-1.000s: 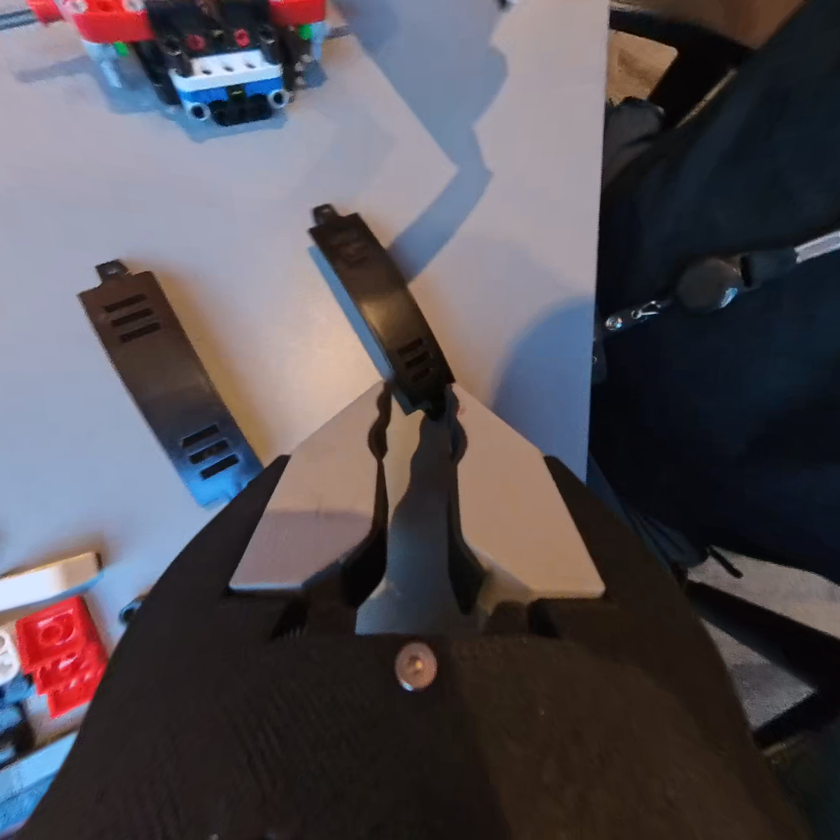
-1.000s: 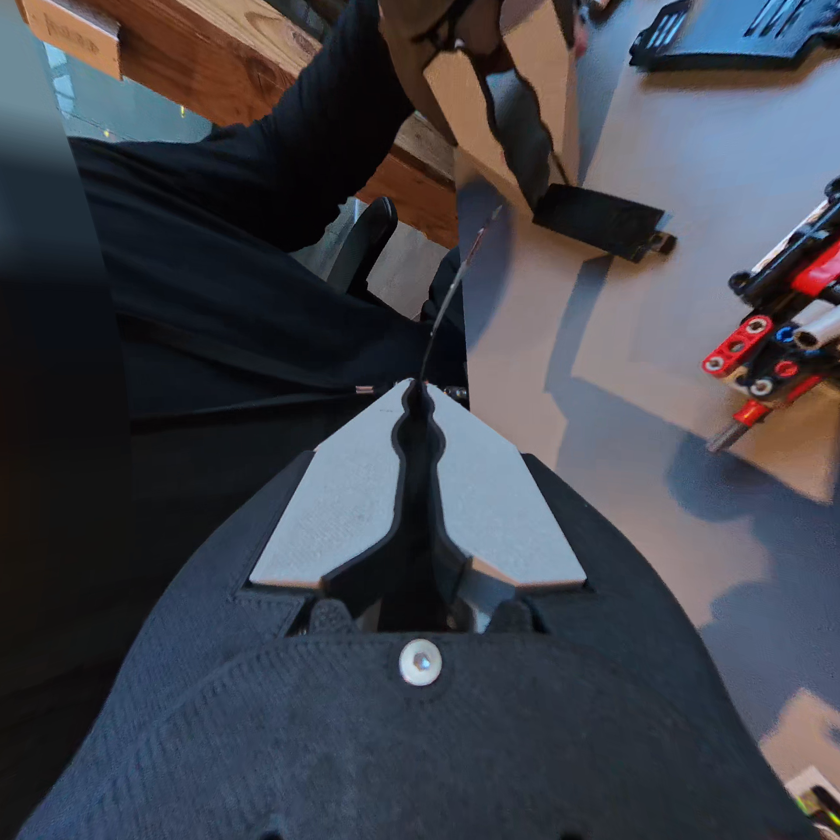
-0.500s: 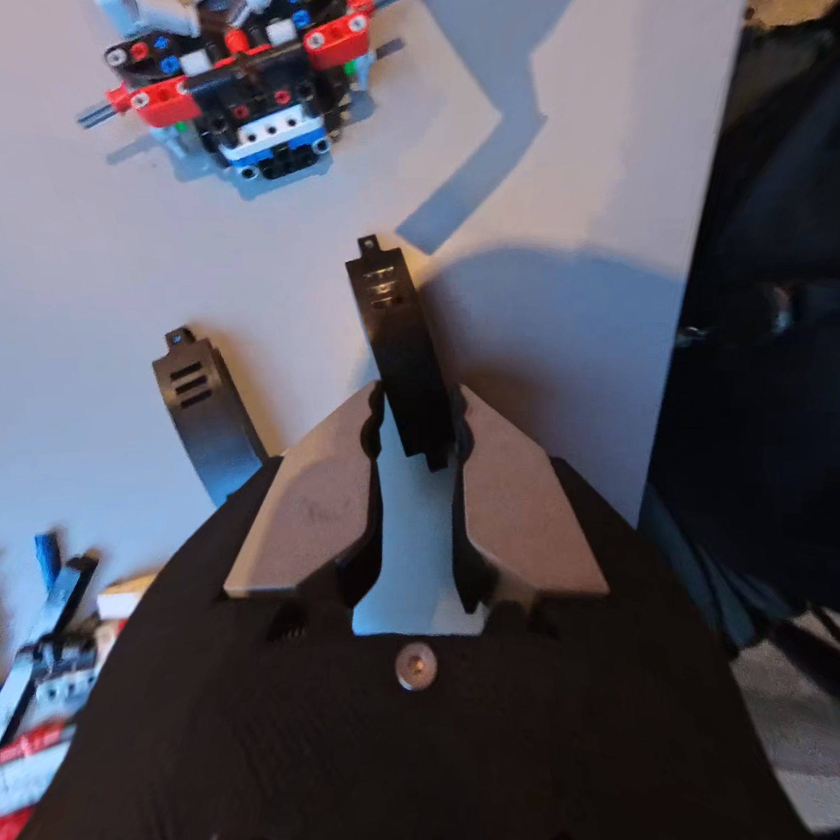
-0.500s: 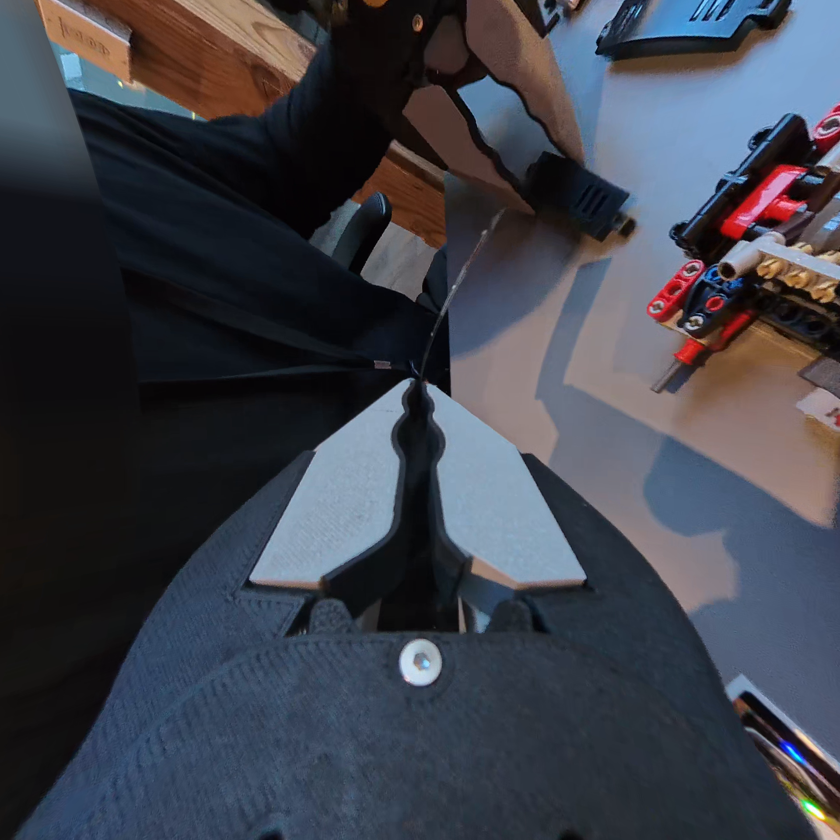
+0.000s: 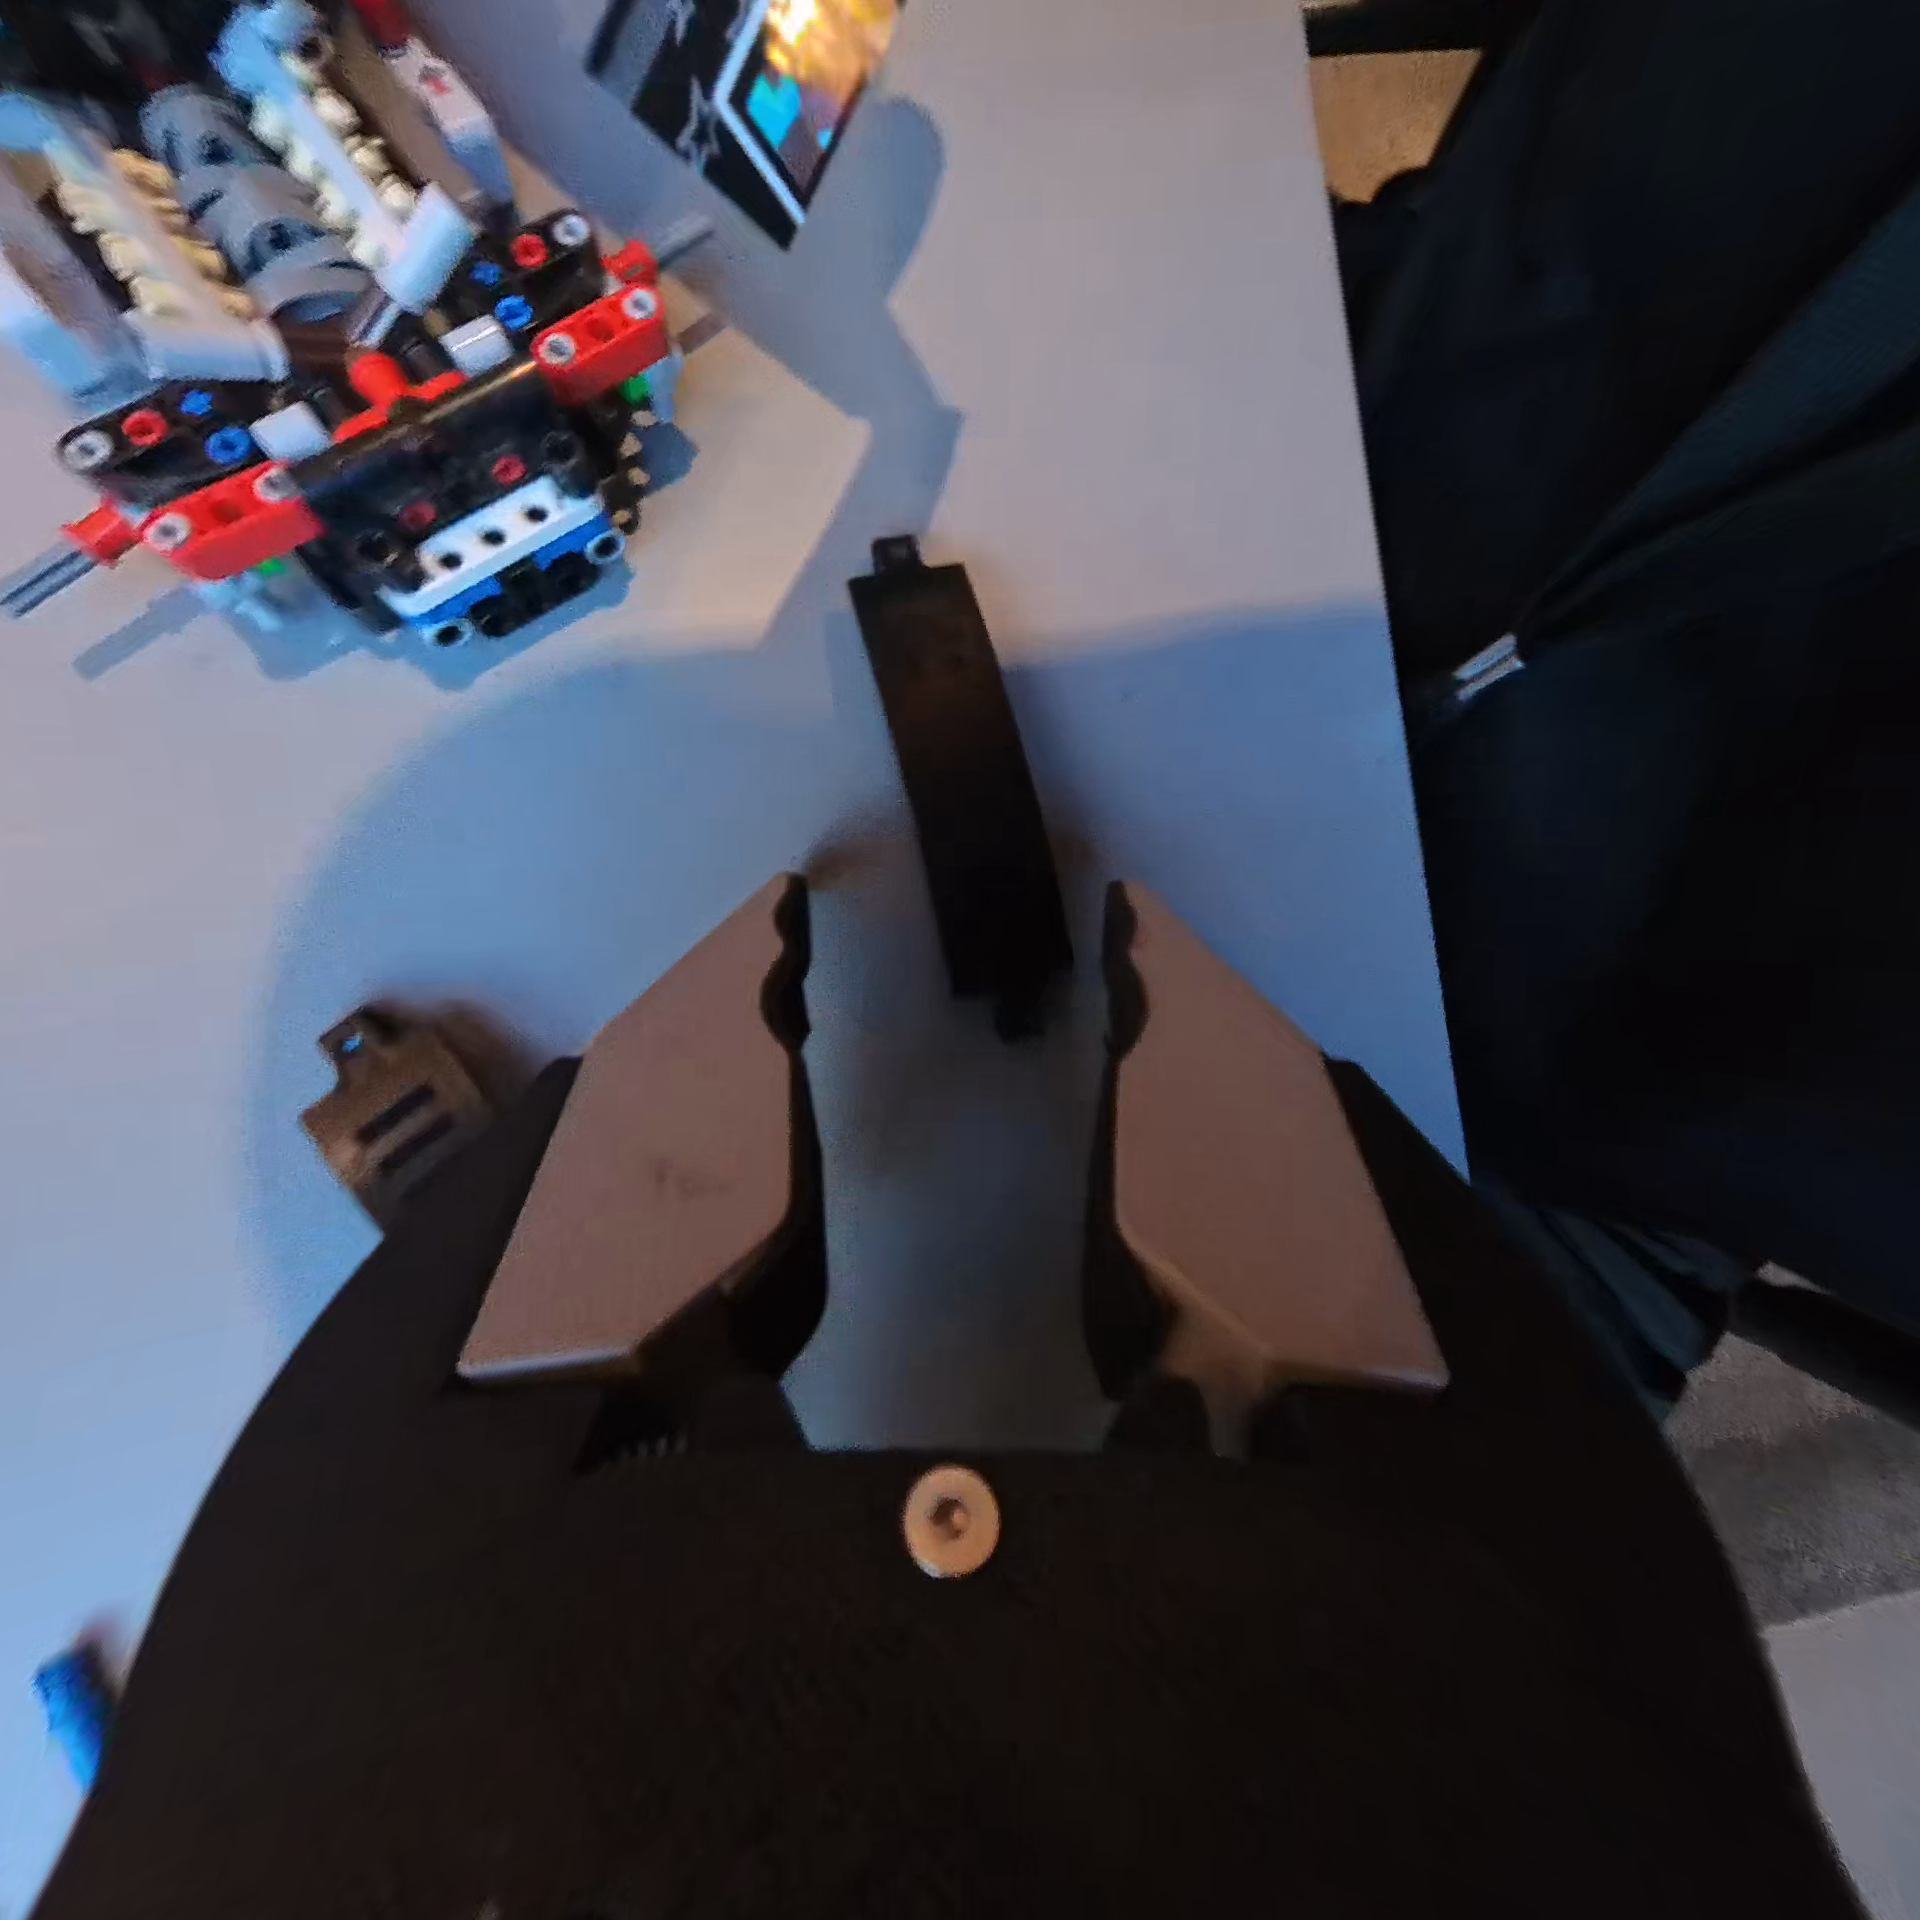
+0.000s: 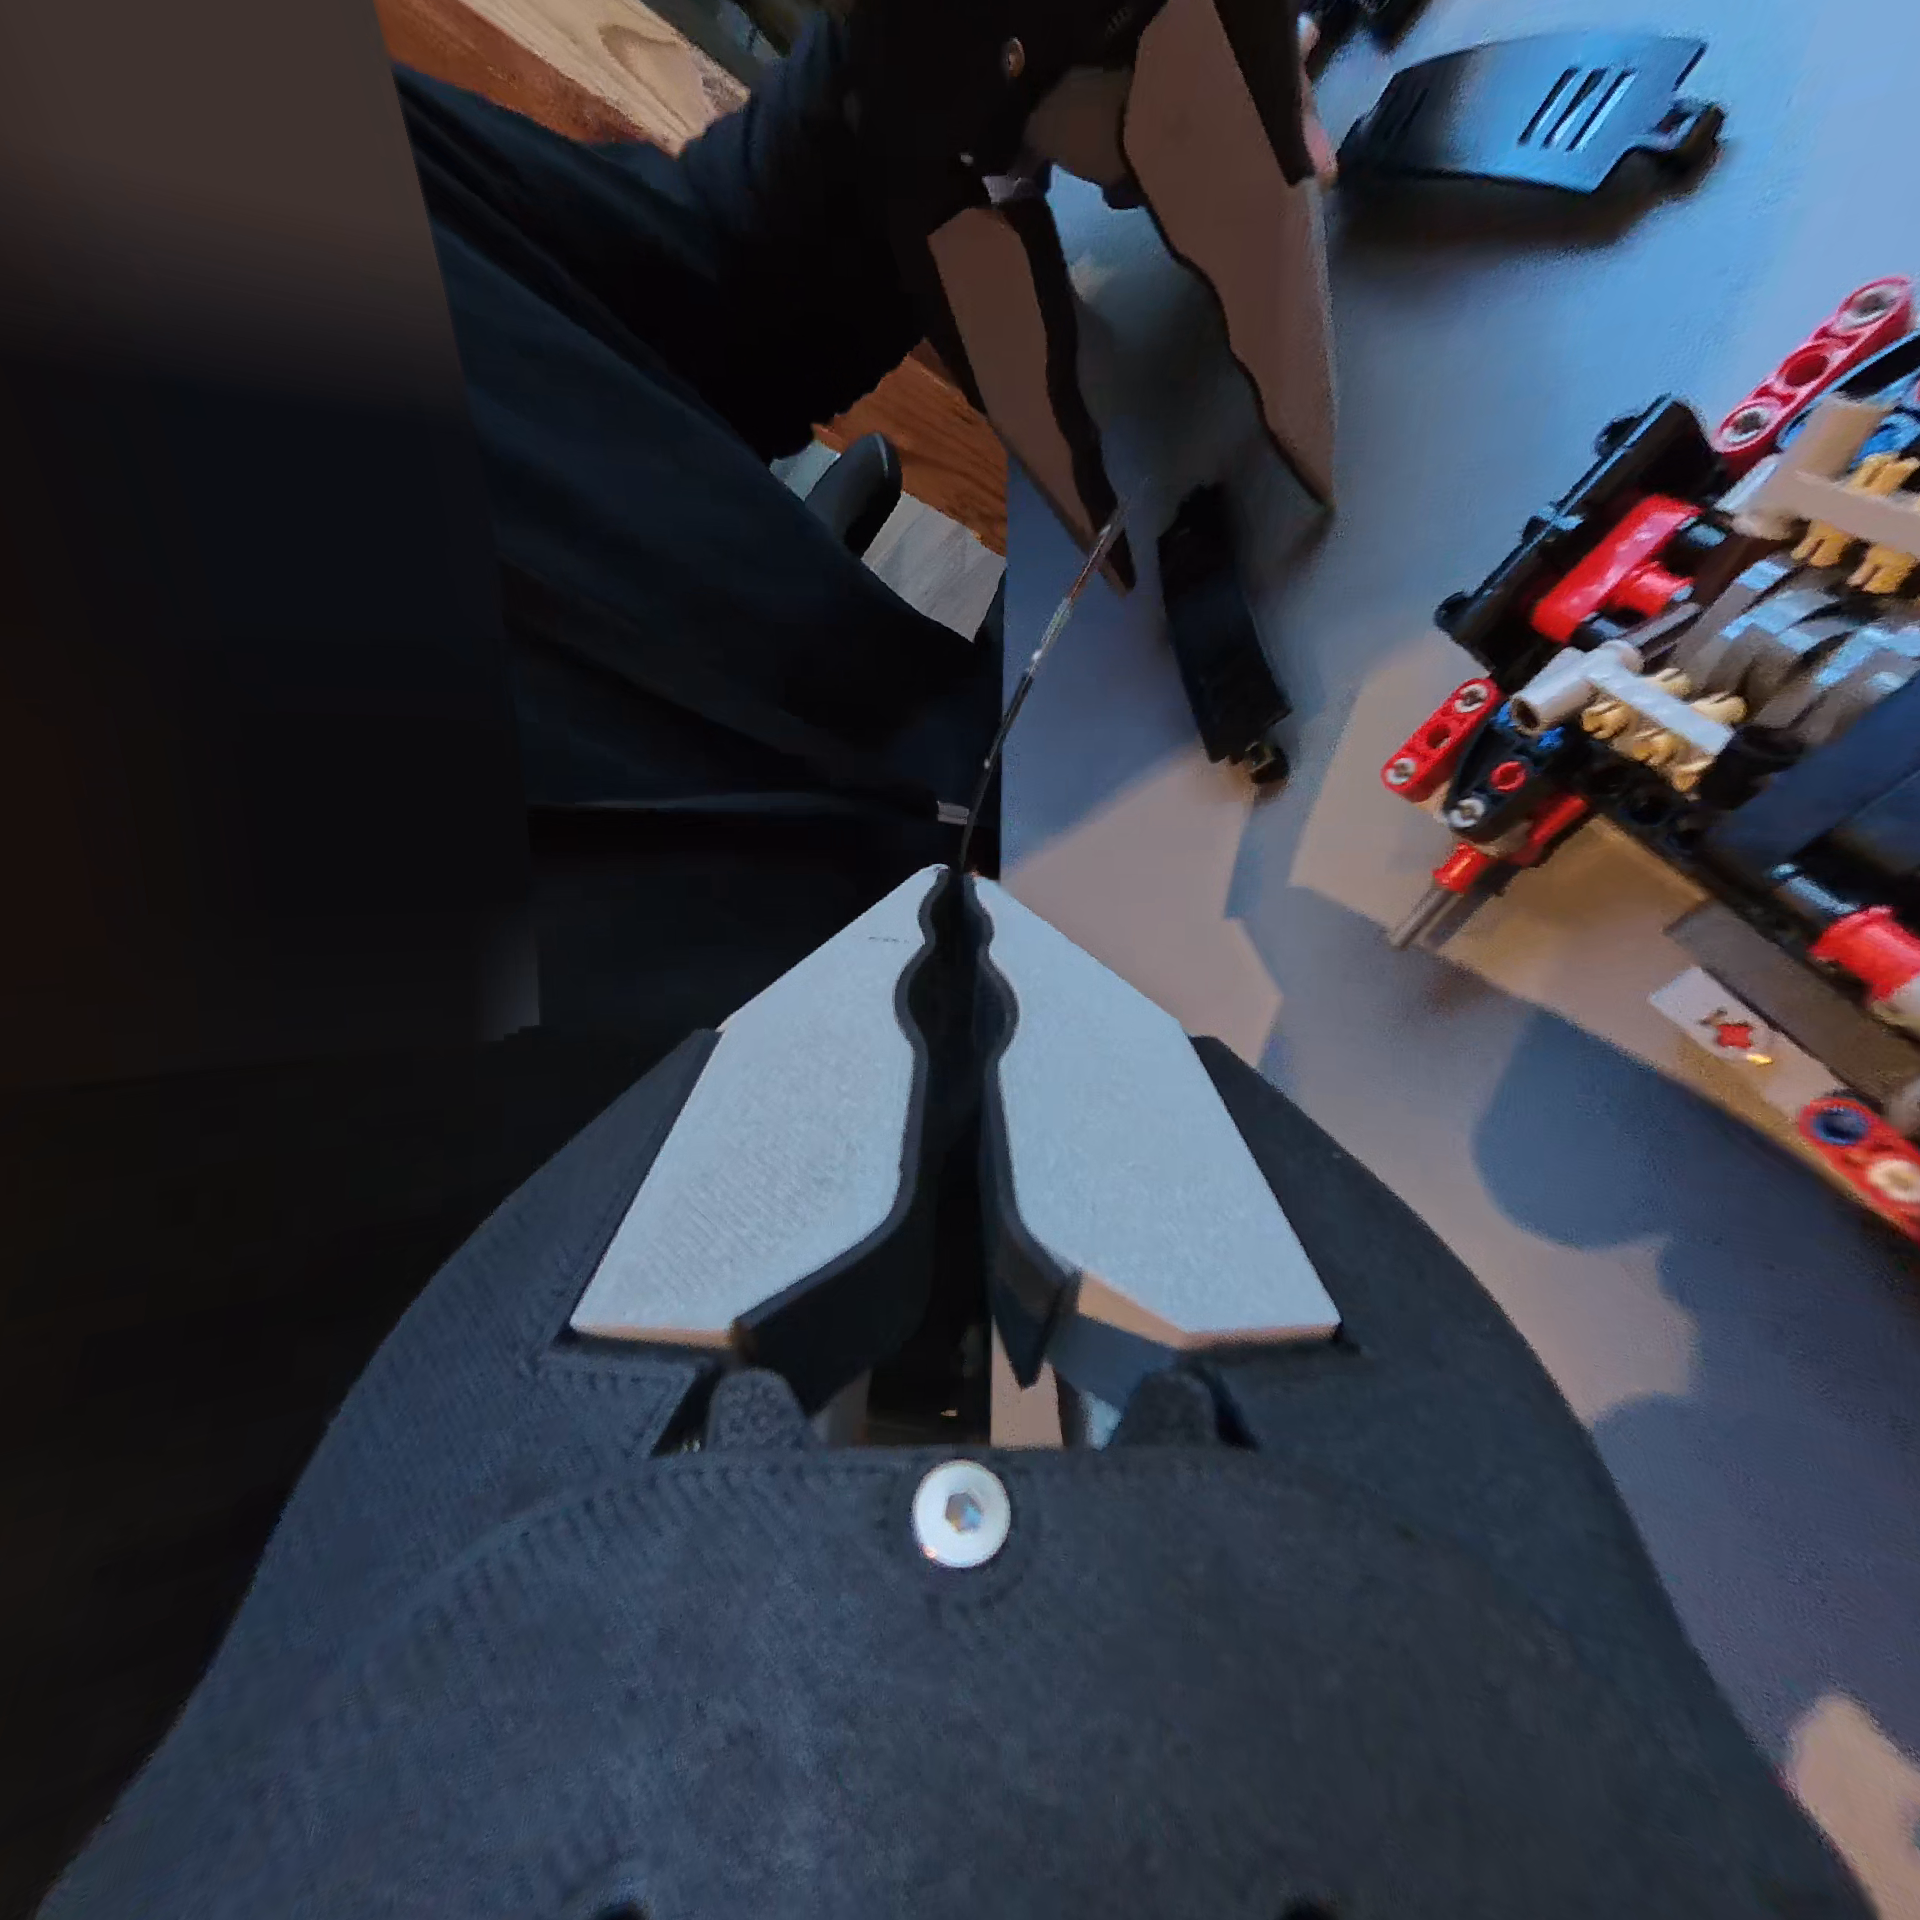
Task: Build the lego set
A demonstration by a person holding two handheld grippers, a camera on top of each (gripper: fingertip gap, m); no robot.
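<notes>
My left gripper [image 5: 954, 914] is open and hangs just above the grey table [image 5: 499, 831]. A black curved lego panel [image 5: 956, 769] lies on the table; its near end sits between my fingers and does not touch them. A second black slotted panel [image 5: 395, 1112] lies to the left, half hidden by the gripper. The half-built red, black and grey lego model [image 5: 353, 416] stands at the far left. My right gripper [image 6: 951, 883] is shut over the table edge, with a thin dark strand [image 6: 1049, 634] sticking out of its tips. The right wrist view shows the left gripper [image 6: 1210, 520], the panel [image 6: 1226, 665] and the model [image 6: 1662, 644].
The table edge [image 5: 1361, 520] runs close to the right of the panel. A person in dark clothing [image 5: 1662, 727] sits beyond it. A printed booklet [image 5: 769, 104] lies behind the model. Loose red beams [image 6: 1860, 1164] lie at the right. The second panel [image 6: 1527, 114] lies farther back. Spacing between my two grippers at the tips: around 15 centimeters.
My left gripper has opened and let go of the black curved panel, which now lies on the table. The left view has swung toward the model. My right gripper stays shut.
</notes>
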